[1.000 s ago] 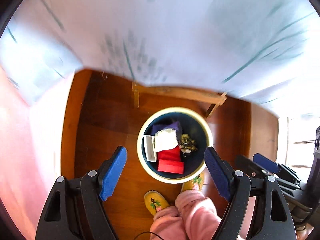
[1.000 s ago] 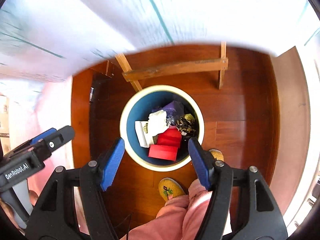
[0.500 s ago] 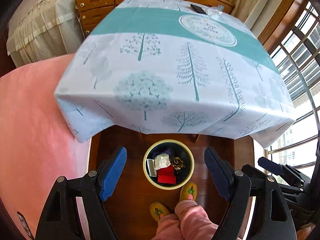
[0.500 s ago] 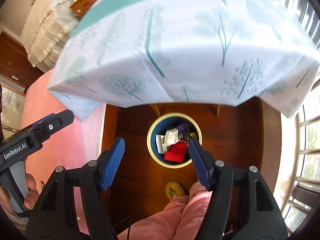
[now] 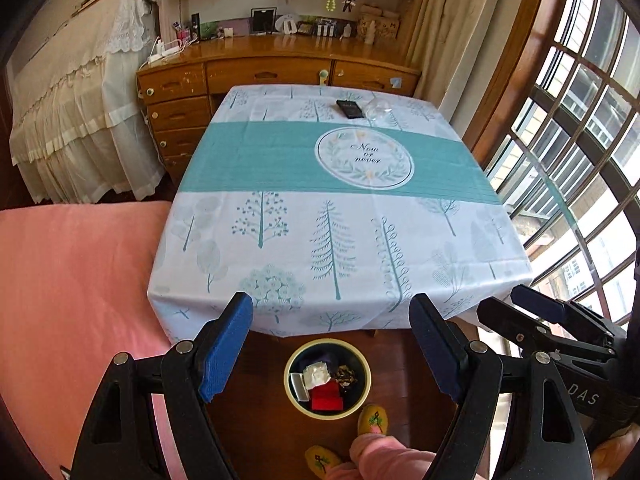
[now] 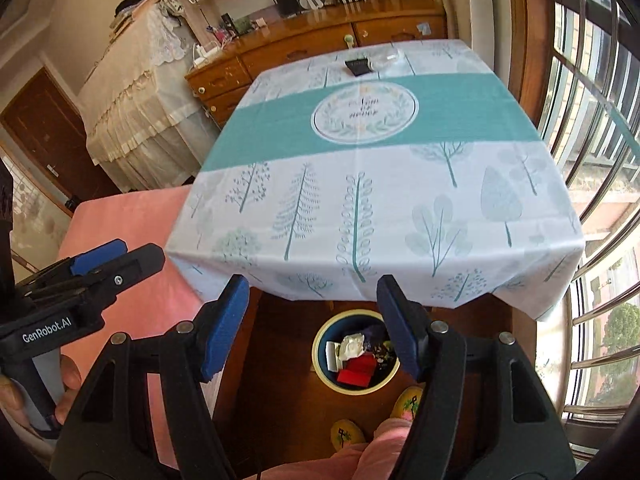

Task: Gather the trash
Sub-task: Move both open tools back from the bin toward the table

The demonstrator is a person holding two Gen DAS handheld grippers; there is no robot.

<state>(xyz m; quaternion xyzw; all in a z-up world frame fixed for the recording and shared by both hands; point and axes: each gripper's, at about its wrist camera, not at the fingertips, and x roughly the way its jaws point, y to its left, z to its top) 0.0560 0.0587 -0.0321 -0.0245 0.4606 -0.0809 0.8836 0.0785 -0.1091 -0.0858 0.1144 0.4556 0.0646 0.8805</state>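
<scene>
At the left lies a pink bed [image 5: 72, 288], touching the near left corner of the tabletop [image 5: 332, 184], which wears a white cloth with teal trees and a teal band. The left gripper [image 5: 331, 344] hangs above the floor at the near edge of the tabletop, its blue-padded jaws wide apart with nothing between them. Below it, on the wooden floor just under that edge, stands the trash bin [image 5: 296, 398], holding a red box [image 5: 328, 398], crumpled white paper [image 5: 316, 374] and darker scraps. On the far side of the tabletop lie a flat black object [image 5: 349, 109] and, just to its right, a crumpled clear wrapper [image 5: 378, 111]. The right gripper [image 6: 313, 326] hovers beside the left one, its jaws likewise spread and holding nothing. Tall windows [image 5: 580, 128] line the right side.
</scene>
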